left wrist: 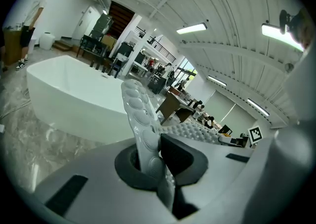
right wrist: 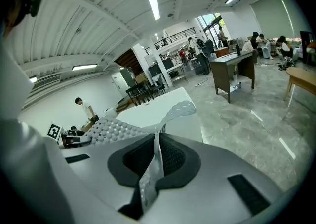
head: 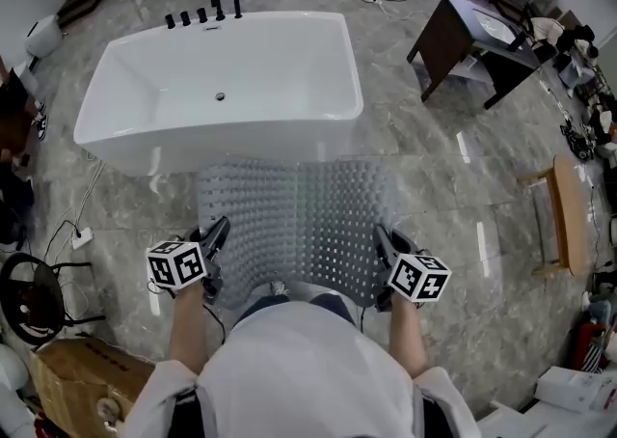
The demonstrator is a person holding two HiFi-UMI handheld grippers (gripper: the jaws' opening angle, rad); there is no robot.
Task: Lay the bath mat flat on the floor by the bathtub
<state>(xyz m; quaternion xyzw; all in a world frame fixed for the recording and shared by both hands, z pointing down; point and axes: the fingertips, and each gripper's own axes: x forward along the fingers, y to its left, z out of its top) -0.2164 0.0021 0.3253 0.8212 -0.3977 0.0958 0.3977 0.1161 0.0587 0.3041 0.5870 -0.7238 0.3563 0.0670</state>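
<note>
head view, bath mat (head: 299, 219) near edge behind person's head (head: 301, 369), left gripper (head: 216, 235), right gripper (head: 383, 239), fingers clenched on mat

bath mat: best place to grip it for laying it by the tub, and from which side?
Grip the bath mat by its near edge, one corner per gripper, coming from the person's side, opposite the bathtub. It is thin and floppy, so the jaws can pinch the edge. The left gripper and right gripper are shut on it this way, which probably keeps it spread.
</note>
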